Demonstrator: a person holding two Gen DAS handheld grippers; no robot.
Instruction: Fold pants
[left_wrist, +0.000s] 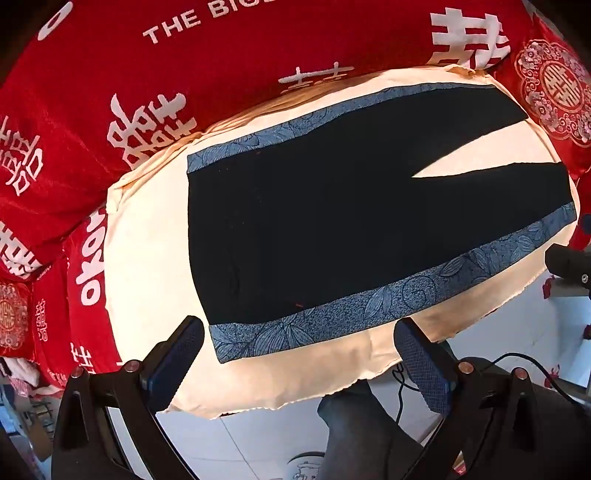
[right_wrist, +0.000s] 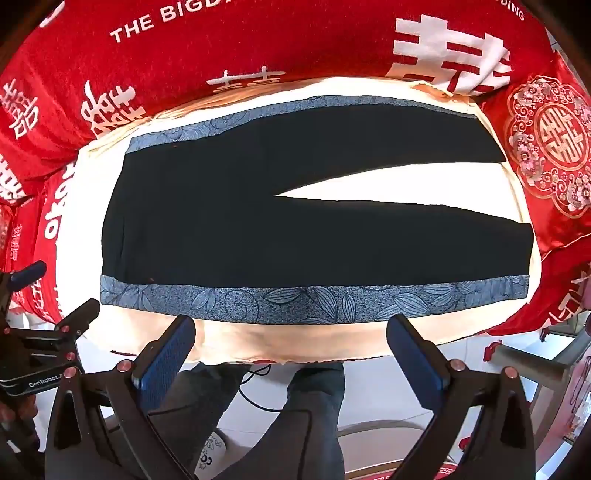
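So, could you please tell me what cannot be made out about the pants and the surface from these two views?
- Pants: black cloth shows no seams, pockets or front/back in either view; too dark.
- Cream cloth: what lies beneath is covered, both views.
- Red blanket: its printed words are cut off by the top edge.
- Floor: largely blocked by the left gripper and right gripper.

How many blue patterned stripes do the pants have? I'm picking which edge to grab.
2. One stripe runs along the near edge of the pants, just ahead of the open right gripper; the other stripe runs along the far edge.
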